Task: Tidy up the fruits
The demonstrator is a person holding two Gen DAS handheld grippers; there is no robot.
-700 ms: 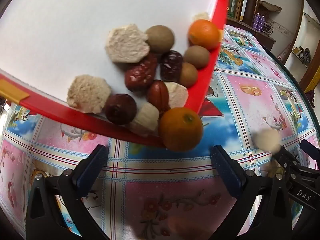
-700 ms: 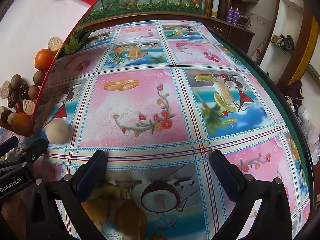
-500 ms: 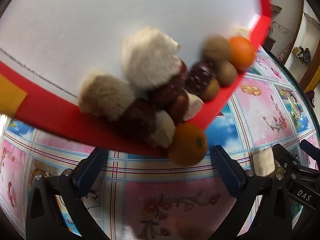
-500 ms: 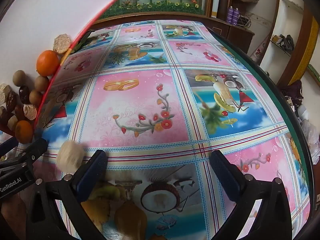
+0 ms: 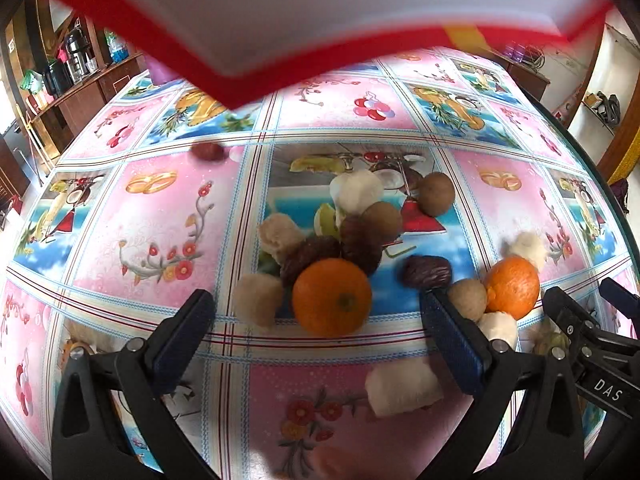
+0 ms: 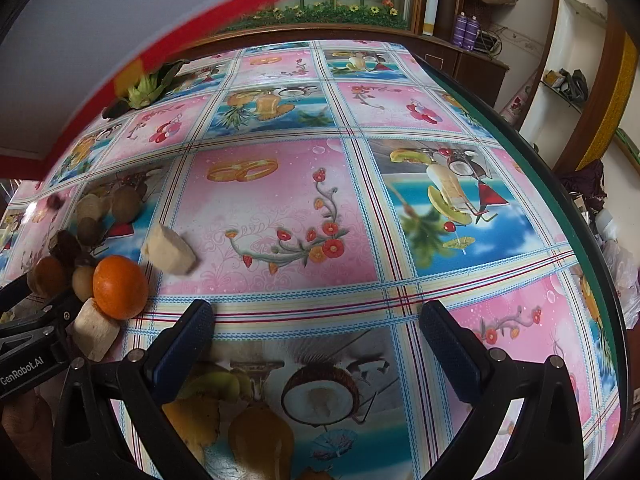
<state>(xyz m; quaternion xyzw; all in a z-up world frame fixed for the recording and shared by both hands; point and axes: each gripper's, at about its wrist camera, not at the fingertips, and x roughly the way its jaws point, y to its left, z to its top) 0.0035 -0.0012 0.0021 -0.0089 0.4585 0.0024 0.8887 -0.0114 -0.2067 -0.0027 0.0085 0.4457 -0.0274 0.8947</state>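
Fruits scattered on tablecloth — orange just ahead of left gripper, jaws wide, empty. Right gripper wide, empty — second orange at its left. Red-rimmed tray blurred above.

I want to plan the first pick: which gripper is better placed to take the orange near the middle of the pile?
Left. The left gripper is open with that orange almost between its fingers. The right gripper is also open but faces bare tablecloth; the pile lies far to its left.
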